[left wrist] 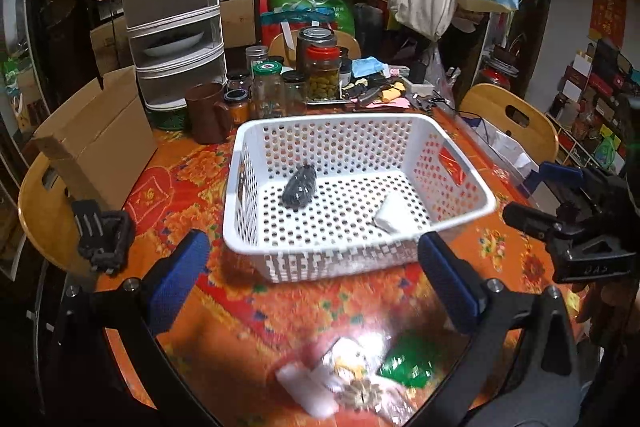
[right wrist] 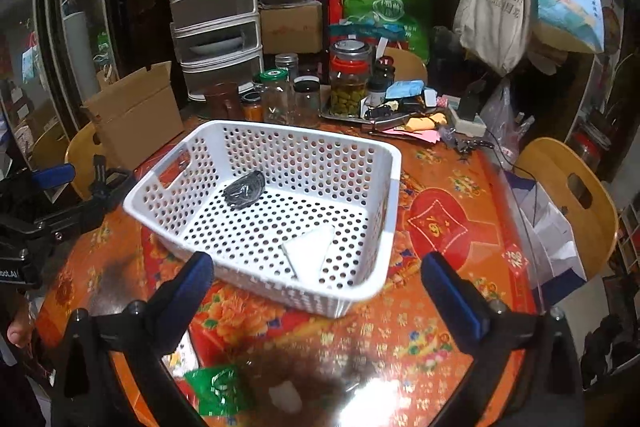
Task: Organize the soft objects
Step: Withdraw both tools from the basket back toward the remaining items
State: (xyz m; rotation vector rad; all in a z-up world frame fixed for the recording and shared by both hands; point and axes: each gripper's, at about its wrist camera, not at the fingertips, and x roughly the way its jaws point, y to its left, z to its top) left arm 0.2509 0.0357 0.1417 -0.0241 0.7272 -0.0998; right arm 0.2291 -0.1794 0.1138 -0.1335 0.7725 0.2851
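A white perforated basket [left wrist: 240, 163] [right wrist: 394, 163] stands on the orange table. In it lie a dark rolled-up cloth [left wrist: 299, 186] [right wrist: 245, 189] and a white folded cloth [left wrist: 394, 214] [right wrist: 310, 250]. My left gripper [left wrist: 314, 281] is open and empty, just in front of the basket. Below it lie a white soft packet [left wrist: 306, 387], a green packet [left wrist: 406, 365] and a patterned item [left wrist: 356, 389], all blurred. My right gripper [right wrist: 316, 291] is open and empty at the basket's near corner. The green packet [right wrist: 216, 389] and a white lump [right wrist: 285, 397] lie below it.
Jars [left wrist: 320, 75] [right wrist: 348, 83], a brown mug [left wrist: 208, 113], a cardboard box [left wrist: 100, 139] [right wrist: 136, 115] and stacked drawers [left wrist: 176, 15] crowd the table's far side. Wooden chairs [left wrist: 516, 119] [right wrist: 572, 183] stand around. The right gripper shows at the left wrist view's right edge [left wrist: 580, 219].
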